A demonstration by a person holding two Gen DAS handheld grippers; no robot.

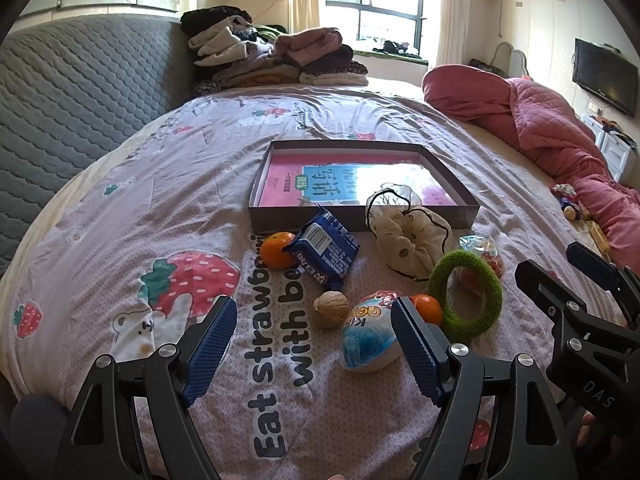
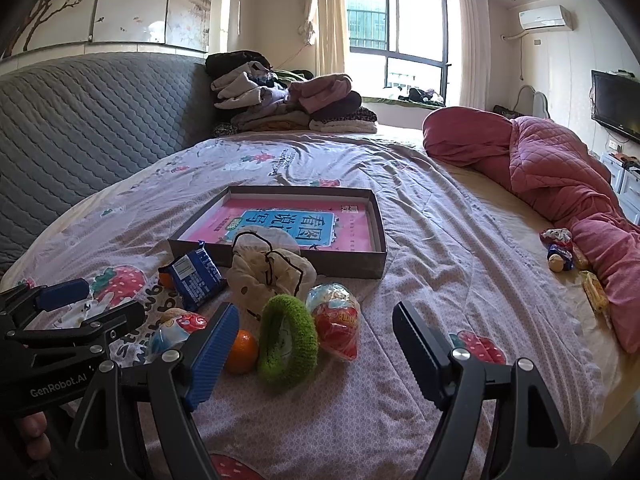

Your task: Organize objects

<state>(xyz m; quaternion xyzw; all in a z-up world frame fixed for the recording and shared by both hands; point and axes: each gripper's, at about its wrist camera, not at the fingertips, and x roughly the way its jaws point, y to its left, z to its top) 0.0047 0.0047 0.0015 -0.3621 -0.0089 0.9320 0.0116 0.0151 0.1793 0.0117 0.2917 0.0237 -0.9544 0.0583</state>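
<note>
Both tools, the left tool (image 1: 314, 344) and right tool (image 2: 316, 344), hover spread apart and empty at lower frame over snacks and hair ties below the shallow box (image 1: 362, 216) at centre; grabbing the walnut (image 1: 330, 309) may roll it off the bed (image 1: 120, 208)

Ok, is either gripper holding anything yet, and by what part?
Nothing is held. The left gripper and right gripper both hover with jaws open above the bedsheet, clear of the items.
</note>
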